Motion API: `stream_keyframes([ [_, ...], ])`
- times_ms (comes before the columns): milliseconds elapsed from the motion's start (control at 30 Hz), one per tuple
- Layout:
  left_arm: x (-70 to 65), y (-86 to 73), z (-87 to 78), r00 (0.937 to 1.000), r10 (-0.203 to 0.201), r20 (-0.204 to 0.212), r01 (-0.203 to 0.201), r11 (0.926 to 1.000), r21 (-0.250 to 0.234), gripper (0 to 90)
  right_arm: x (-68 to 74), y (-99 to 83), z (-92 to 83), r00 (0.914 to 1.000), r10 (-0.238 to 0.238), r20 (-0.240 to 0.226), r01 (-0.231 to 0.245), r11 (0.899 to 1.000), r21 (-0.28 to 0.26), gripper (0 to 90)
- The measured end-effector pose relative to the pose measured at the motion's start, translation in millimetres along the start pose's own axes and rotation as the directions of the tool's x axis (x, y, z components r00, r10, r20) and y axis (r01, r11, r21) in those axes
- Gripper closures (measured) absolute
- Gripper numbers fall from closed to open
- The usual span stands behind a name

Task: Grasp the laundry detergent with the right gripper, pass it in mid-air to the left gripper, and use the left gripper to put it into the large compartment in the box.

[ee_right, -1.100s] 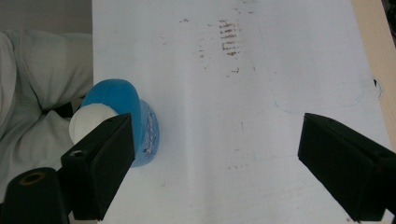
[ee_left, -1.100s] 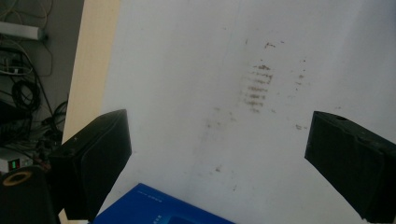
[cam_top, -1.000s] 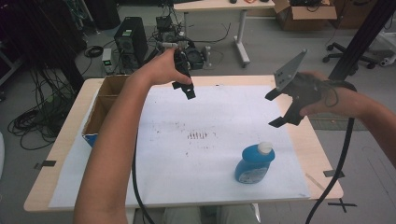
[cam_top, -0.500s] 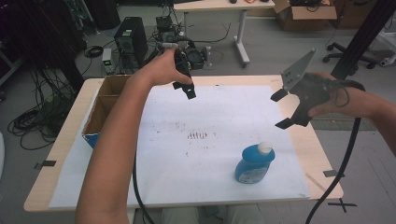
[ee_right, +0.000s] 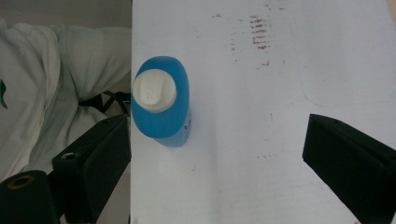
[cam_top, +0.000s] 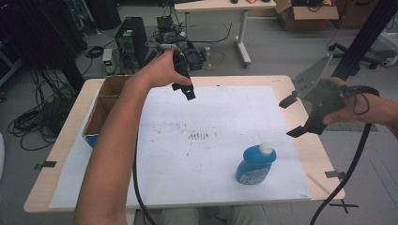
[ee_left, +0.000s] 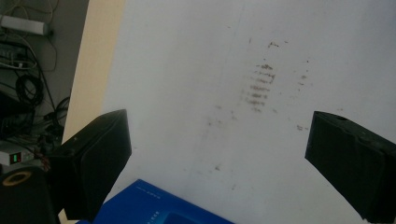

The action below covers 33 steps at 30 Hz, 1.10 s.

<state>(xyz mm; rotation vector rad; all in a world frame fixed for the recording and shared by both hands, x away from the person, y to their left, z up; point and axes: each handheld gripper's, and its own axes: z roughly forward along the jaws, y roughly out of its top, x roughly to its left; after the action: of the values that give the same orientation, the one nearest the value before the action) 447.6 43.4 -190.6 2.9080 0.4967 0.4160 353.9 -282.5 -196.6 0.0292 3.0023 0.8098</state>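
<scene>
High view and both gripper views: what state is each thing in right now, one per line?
blue bottle: upright on the white sheet, white cap on, not held.
cardboard box: open at the top, at the table's left edge; inside not readable.
white sheet: flat on the table, smudged with dark marks at its middle.
left gripper: open, nothing between its jaws.
right gripper: open, jaws have just been opening, nothing between them.
</scene>
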Motion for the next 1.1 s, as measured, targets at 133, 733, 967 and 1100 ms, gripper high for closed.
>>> stream_keyframes([
  [133,-0.1,0.3,0.0,1.0000,0.003,-0.001,-0.003,1.0000,0.003,7.3,6.1,-6.9,4.8,0.9998,-0.009,-0.016,0.009,1.000,-0.007,7.6],
  [733,-2.1,2.6,2.8,1.0000,0.006,-0.004,-0.006,0.9999,0.008,7.5,23.0,-40.8,33.2,0.9990,0.004,-0.044,-0.006,0.999,-0.042,6.1],
  [967,-2.2,3.6,2.8,1.0000,0.009,-0.003,-0.009,0.9999,0.010,7.5,26.3,-52.4,42.4,0.9985,0.010,-0.054,-0.014,0.998,-0.058,6.0],
  [1100,-2.9,3.9,2.9,1.0000,0.007,-0.004,-0.007,0.9999,0.009,7.4,27.5,-59.8,48.9,0.9983,0.018,-0.055,-0.022,0.997,-0.076,5.6],
])
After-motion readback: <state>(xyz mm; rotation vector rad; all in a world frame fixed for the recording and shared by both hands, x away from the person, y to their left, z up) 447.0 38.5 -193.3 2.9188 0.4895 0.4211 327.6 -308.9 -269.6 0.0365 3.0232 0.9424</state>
